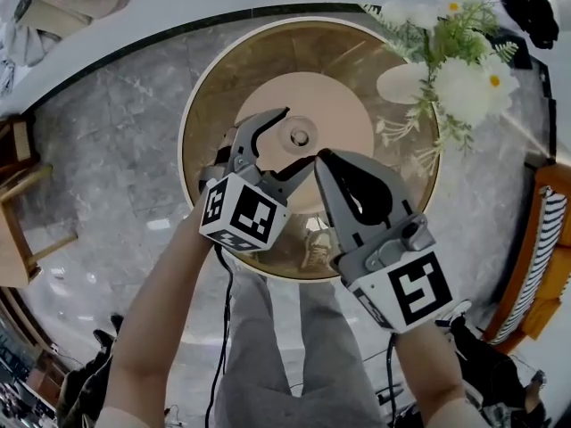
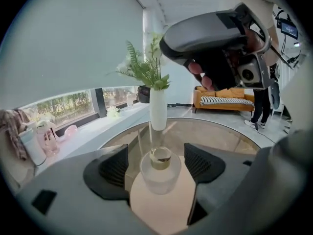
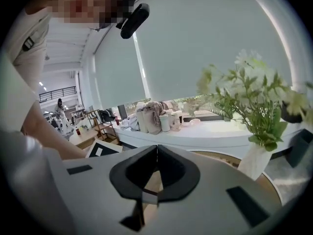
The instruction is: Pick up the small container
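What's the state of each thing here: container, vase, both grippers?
small container: upright on the table, untouched.
vase: upright, holding flowers.
left gripper: open, jaws apart either side of the small container, not touching it.
right gripper: shut, empty.

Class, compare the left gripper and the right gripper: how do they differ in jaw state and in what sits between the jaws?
The left gripper's jaws stand wide apart; the right gripper's are shut together. The left gripper frames the small container without touching it; the right gripper has nothing between its jaws. Both hang over the round table.
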The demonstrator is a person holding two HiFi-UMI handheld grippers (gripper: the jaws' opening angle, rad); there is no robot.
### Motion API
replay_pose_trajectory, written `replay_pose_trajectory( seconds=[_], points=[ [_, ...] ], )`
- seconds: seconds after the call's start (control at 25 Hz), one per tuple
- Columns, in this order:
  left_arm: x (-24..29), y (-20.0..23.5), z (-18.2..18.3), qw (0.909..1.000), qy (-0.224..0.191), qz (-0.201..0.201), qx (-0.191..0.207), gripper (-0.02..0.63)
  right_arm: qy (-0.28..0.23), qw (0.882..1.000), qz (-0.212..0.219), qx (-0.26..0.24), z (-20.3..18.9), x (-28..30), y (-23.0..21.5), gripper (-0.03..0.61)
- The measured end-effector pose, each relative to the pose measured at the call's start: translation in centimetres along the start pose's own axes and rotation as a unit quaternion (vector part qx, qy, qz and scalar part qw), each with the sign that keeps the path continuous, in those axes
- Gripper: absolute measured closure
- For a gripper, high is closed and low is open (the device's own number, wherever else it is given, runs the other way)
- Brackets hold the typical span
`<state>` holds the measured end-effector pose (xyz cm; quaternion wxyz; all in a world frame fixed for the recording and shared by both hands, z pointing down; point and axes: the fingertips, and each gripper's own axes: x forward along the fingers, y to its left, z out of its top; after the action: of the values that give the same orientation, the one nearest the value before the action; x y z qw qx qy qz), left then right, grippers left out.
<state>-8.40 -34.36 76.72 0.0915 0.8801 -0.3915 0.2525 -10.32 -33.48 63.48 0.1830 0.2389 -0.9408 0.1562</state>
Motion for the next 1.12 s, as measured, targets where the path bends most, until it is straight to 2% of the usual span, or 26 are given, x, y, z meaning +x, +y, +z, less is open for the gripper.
replay_pose_trajectory(
  seconds=[0.32,0.52,0.72,0.92,1.12],
  points=[
    [2.9,-0.7,-2.6,0.9999,0.008,-0.012,0.004,0.272,0.004,1.000,-0.009,0.015,-3.5,0.6,-1.4,0.571],
    [4.5,-0.3,-3.2,0.9997,0.008,-0.016,-0.019,0.272,0.006,1.000,-0.004,0.016,-5.3,1.5,-2.4,0.571],
    [5.8,-0.6,-4.4,0.9992,0.020,-0.029,-0.016,0.272,0.010,1.000,-0.007,0.027,-7.1,2.3,-3.0,0.571],
    [6.6,-0.7,-5.0,0.9990,0.026,-0.024,-0.029,0.273,0.016,0.999,0.001,0.031,-8.3,2.7,-3.4,0.571],
    [7.1,-0.5,-5.2,0.9997,0.019,-0.013,-0.011,0.273,0.015,0.999,0.004,0.032,-9.1,3.3,-3.9,0.571]
  ],
)
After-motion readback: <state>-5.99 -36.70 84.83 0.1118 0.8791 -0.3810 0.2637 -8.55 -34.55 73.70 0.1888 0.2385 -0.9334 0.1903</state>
